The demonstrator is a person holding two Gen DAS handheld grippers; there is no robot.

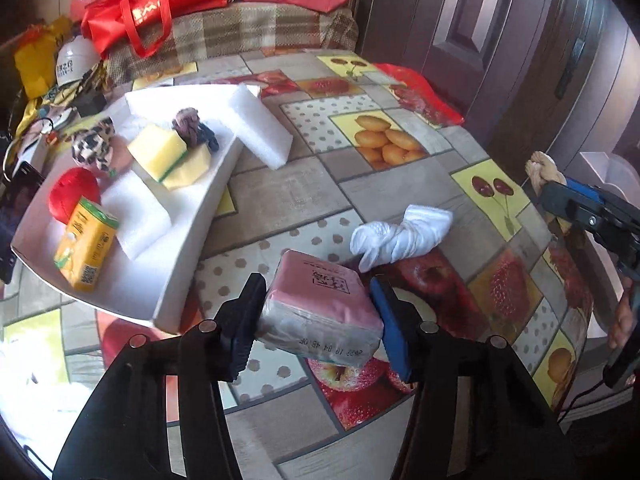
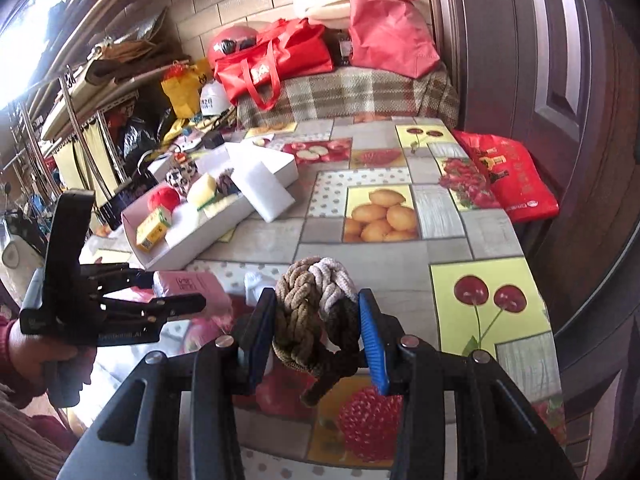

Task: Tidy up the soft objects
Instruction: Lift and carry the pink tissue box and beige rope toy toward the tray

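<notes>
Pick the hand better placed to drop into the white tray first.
Left, probably. Left gripper holds the pink tissue pack right beside the white tray; right gripper with the rope knot sits farther away.

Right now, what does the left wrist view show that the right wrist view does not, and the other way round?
Only the left wrist view shows the white cloth clearly, lying on the table beyond the tissue pack, and the pack pressed between the left gripper pads.

Only the right wrist view shows the shelf and the hand holding the left gripper, and the rope knot clamped in the right gripper.

Both show the white tray with a sponge and red ball, the fruit-print table, and the red bag.
</notes>
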